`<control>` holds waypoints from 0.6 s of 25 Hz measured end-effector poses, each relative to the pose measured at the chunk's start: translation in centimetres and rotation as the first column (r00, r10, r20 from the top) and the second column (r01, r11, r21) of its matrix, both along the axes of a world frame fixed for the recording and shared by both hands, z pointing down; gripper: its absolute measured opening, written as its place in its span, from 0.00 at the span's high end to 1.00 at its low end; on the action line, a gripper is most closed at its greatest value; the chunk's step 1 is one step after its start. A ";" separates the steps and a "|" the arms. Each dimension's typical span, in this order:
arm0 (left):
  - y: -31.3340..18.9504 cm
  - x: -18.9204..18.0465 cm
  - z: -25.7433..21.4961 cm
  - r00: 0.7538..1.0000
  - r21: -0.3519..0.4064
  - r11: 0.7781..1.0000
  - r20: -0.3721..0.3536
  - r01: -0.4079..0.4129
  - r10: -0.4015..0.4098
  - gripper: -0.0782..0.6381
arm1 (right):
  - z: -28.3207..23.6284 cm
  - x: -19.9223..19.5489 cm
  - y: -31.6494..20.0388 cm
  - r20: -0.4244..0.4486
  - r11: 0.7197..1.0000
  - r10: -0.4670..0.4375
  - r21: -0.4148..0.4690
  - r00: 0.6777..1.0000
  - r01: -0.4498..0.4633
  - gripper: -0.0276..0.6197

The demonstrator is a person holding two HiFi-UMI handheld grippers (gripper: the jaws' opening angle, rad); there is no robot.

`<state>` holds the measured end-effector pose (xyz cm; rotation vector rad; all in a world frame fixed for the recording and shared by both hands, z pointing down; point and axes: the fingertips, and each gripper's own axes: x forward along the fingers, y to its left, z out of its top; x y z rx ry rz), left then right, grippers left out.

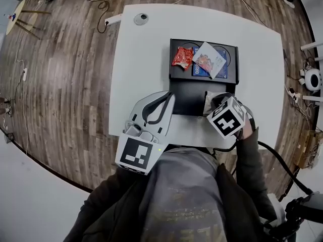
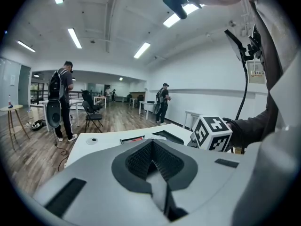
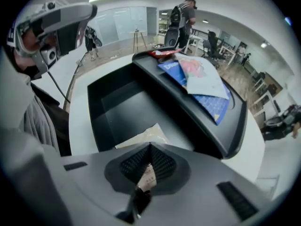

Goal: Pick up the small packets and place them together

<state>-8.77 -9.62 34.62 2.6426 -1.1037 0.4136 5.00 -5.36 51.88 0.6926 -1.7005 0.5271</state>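
Since the right gripper, pointing steeply down, is pinched shut on the pale packet in the black tray's near well, the other packets lie straight ahead beyond its tips, with the closed, empty left gripper off to its left.

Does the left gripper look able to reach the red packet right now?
Probably yes: the left gripper is empty, the red packet lies uncovered in the far-left corner of the tray, and the right gripper is at the other side.
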 end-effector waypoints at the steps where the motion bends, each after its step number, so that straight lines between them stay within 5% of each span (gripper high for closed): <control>1: -0.2 -0.3 0.0 1.000 -0.001 1.000 -0.001 0.003 -0.003 0.89 | 0.3 -0.2 0.0 -0.027 1.000 -0.023 -0.014 0.999 0.023 0.95; 5: -0.7 -1.7 0.3 1.000 -0.007 1.000 0.000 0.023 -0.023 0.89 | 0.3 -3.0 -1.0 0.012 0.997 -0.074 -0.029 0.997 0.074 0.95; 11: -1.2 -3.6 0.4 0.998 -0.018 0.998 0.004 0.057 -0.057 0.89 | -2.4 -9.2 -3.4 0.313 0.996 -0.056 0.090 0.948 0.030 0.95; 13: -1.3 -3.8 0.6 0.998 -0.020 0.998 -0.002 0.061 -0.061 0.89 | -3.3 -8.3 -3.7 0.333 0.991 -0.046 0.134 0.942 0.001 0.94; 15: -1.2 -3.5 0.7 0.998 -0.022 0.998 -0.007 0.055 -0.055 0.89 | -3.2 -6.8 -3.4 0.303 0.992 -0.031 0.129 0.953 -0.009 0.82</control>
